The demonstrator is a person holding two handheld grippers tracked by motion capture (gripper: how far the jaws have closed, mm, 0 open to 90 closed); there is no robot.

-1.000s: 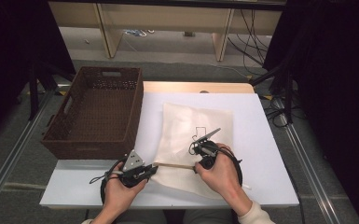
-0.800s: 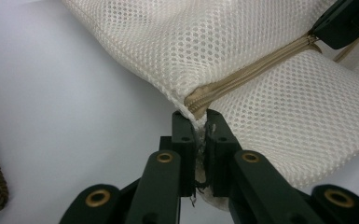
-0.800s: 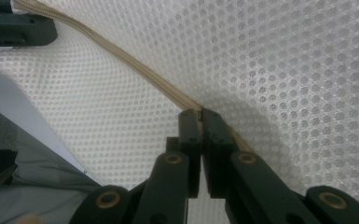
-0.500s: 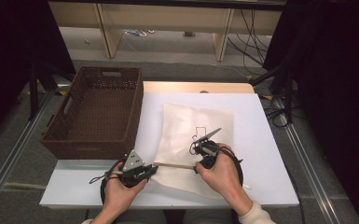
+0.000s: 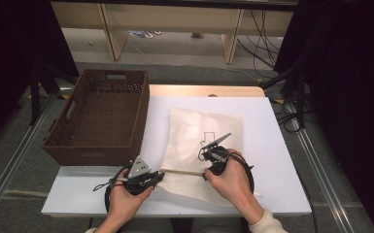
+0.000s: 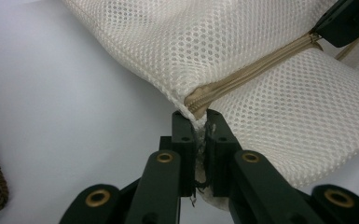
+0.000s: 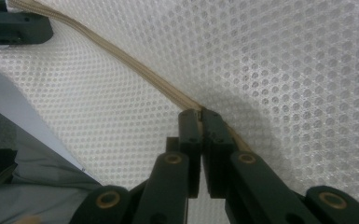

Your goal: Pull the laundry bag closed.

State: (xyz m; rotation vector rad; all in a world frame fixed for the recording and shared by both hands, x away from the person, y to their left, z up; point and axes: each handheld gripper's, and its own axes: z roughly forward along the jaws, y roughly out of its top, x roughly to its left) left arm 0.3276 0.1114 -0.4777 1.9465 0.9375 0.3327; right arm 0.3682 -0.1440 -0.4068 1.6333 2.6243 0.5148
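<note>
A brown wicker basket (image 5: 97,116) is set at the far left of the white counter (image 5: 277,145). The mesh bag (image 5: 201,141) is spread at the near middle, its zipper (image 5: 182,172) clamped at the left end by the left hand-held gripper (image 5: 159,175) and farther right by the right hand-held gripper (image 5: 207,174).

A mesh bag (image 5: 201,145) is laid on the desk (image 5: 272,145), right of a basket (image 5: 99,116) set at the desk's left edge. The left gripper (image 5: 159,175) is placed at the bag's near-left corner, the right gripper (image 5: 206,173) apparently farther right along the zipper (image 5: 184,172).
</note>
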